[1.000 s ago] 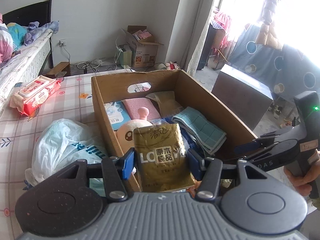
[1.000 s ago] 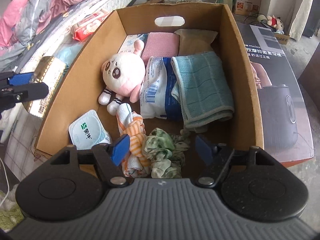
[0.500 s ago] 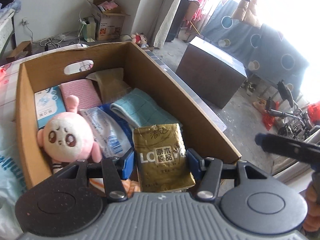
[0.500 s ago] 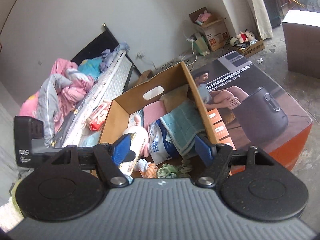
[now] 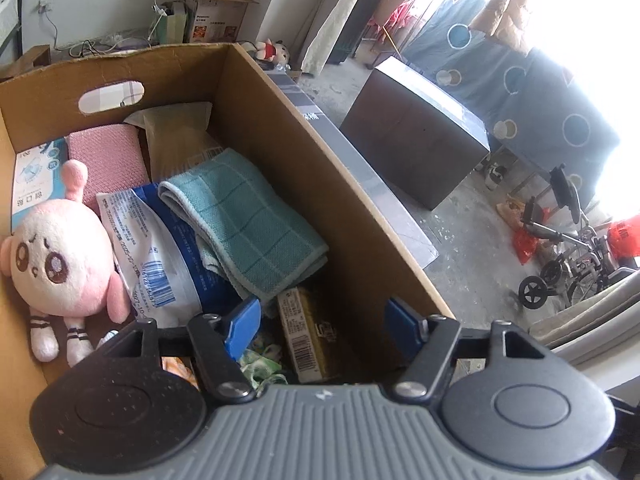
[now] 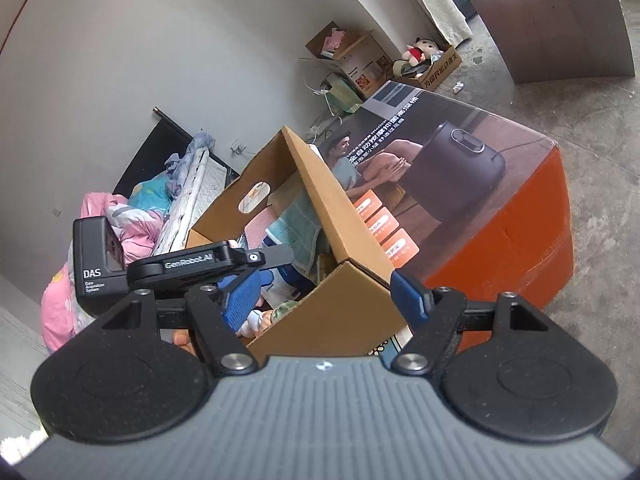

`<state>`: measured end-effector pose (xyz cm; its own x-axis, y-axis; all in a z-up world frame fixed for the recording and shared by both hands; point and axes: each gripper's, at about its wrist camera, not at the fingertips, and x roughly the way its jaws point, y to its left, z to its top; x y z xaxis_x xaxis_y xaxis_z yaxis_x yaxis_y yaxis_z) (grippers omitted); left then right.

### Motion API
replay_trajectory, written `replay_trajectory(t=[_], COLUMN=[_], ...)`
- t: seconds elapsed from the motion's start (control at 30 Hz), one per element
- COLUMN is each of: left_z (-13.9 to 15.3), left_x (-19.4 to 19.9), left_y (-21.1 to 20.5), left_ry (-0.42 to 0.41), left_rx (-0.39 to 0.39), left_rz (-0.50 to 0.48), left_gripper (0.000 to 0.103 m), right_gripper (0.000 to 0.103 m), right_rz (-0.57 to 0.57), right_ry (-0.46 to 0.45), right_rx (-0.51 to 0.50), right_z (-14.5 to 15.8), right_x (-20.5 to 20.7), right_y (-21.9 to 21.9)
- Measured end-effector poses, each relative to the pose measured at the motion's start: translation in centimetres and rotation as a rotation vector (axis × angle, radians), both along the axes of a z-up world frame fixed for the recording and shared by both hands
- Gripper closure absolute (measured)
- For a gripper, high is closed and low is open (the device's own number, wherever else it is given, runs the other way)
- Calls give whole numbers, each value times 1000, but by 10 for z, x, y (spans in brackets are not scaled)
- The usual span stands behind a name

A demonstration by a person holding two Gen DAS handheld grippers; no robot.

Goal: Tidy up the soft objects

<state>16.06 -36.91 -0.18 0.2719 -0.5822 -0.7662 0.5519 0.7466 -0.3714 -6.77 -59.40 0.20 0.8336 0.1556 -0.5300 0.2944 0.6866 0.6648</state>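
- Left gripper [image 5: 320, 322] jaws opening over the cardboard box [image 5: 312, 148]; gold tissue pack [image 5: 306, 332] lies loose below, partly hidden under the teal towel [image 5: 248, 220].
- Right gripper [image 6: 326, 298] fingers apart, empty, beside the box.

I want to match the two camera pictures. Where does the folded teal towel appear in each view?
Left wrist view: the teal towel lies in the middle of the picture, inside the cardboard box, on a blue and white packet.
Right wrist view: the teal towel shows only partly, left of centre, behind the box's right wall.
Shared landmark: the oval handle hole in the box's far wall.
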Motion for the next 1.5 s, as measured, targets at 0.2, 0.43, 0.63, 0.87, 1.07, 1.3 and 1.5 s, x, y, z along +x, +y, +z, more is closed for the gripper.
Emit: replay_trajectory(t=[0.2,0.43,0.63,0.87,1.07,1.3,1.5], left_z=[40,76,80,73,58,50,40], left_x=[-20,-65,-87,-100,-116,-140,-144], left_y=[26,85,159,231,277,294,291], left_ry=[-110,-278,-340,-320,-279,-351,-392], left_rx=[-39,-8,64,164,209,287,391], left_rz=[8,22,167,392,486,549,539], left_gripper=[24,11,2,0,0,0,0], right_gripper=[29,14,5,1,1,1,1], right_rz=[-67,-138,-106,-12,85,128,95], right_ry=[-30,-106,-96,-86,-59,-9,37], right_rx=[-31,-147,-225,-352,-495,-661,-781], right_z=[-6,5,11,30,50,66,67], right_x=[-2,-12,-10,2,19,22,25], right_y=[16,57,91,144,199,256,285])
